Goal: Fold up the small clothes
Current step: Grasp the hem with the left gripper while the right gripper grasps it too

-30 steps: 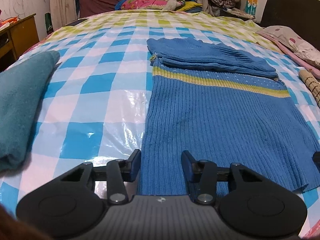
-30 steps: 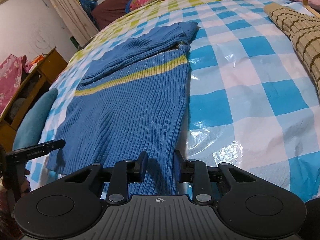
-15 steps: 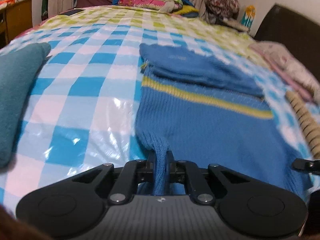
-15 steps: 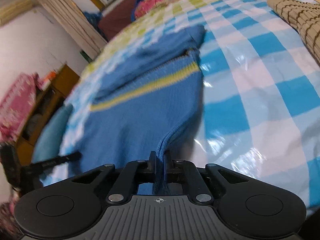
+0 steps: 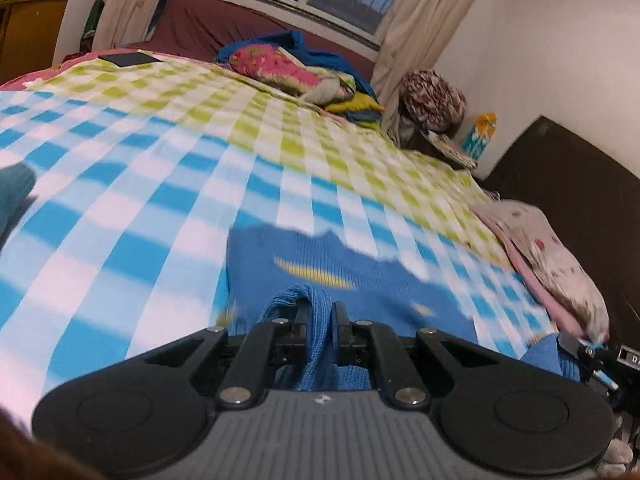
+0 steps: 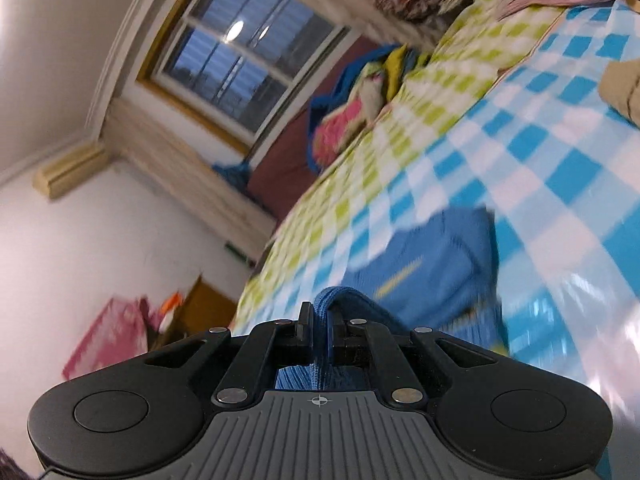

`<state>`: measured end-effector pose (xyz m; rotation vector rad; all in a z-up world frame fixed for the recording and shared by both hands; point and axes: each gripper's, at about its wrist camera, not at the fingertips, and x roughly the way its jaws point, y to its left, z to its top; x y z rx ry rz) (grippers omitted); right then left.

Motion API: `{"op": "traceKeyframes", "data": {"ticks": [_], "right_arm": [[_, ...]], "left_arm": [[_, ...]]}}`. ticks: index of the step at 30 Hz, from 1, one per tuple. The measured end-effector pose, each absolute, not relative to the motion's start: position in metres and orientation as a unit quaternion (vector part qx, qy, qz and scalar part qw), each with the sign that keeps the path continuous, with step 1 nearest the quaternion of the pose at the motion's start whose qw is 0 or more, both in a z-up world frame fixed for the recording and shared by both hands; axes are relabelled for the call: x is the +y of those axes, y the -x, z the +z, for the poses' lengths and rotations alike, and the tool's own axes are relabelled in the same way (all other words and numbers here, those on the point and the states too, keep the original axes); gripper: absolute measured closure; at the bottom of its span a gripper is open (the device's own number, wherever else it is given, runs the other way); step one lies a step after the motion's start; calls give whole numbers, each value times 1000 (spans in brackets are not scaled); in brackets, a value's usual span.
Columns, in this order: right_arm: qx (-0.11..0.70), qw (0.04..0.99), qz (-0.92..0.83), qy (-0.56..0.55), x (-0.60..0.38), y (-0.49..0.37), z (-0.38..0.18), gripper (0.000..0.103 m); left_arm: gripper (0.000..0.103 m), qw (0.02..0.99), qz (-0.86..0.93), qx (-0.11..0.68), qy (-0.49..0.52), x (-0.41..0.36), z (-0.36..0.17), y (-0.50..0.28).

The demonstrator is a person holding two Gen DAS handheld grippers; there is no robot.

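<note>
- The blue knit sweater (image 5: 360, 280) lies on the checked bed cover (image 5: 160, 208), roughly mid-width and toward the near edge of the bed, with its yellow stripe showing in both wrist views; the pictures are blurred, so the far outline is soft.
- The left gripper (image 5: 320, 320) has its jaws closed tight on a pinch of the ribbed hem, and a fold of blue knit stands up between the pads.
- The right gripper (image 6: 320, 320) is clamped the same way on another bunch of the sweater (image 6: 424, 268), the knit running through the narrow gap between its pads.
- Each jaw pair stands only as far apart as the thickness of the cloth it grips; nothing else is touched.
- The step in hand looks like the bottom-to-top fold: both hem corners are gripped and raised off the cover, with the upper part lying flat beyond them.
- The next move probably calls for carrying both corners together toward the far end of the sweater, keeping them level with each other so the hem lands square near the collar, then letting go.
- A likely risk is that one side runs ahead and the fold skews, or that the slick cover lets the lower layer slide along.
</note>
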<state>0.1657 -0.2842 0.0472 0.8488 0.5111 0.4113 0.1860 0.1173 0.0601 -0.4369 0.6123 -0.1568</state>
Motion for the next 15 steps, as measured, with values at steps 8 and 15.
{"op": "traceKeyframes", "data": {"ticks": [8, 15], "right_arm": [[240, 863, 144, -420, -292, -245, 28, 97], [280, 858, 108, -417, -288, -295, -2, 96]], "left_arm": [[88, 921, -46, 318, 220, 122, 34, -260], [88, 911, -26, 345, 225, 126, 6, -287]]}}
